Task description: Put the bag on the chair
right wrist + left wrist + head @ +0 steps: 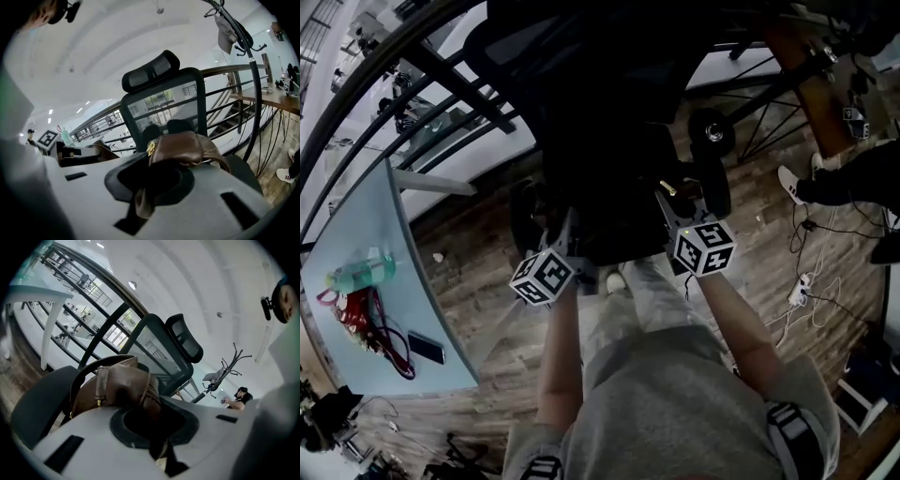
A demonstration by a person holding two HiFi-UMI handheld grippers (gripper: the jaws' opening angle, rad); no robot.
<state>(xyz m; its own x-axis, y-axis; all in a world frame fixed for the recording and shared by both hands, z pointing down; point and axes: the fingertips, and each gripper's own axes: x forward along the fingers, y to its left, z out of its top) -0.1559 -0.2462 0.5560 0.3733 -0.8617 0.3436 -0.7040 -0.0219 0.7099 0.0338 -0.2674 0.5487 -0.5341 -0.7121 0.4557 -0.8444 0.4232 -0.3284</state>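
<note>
Both tongs pinch the brown bag (117, 385), the left gripper (160, 448) on one end and the right gripper (140, 201) on the other, so it spans crosswise between them, held up. The chair (164, 101) faces them squarely, its seat seemingly just ahead and below, equally near either hand.

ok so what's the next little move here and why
Probably ease both grippers down toward the seat before letting go. The left gripper and right gripper are each shut on the brown leather bag, which sits in front of the office chair backrest. It isn't clear that the bag rests on the seat yet.
</note>
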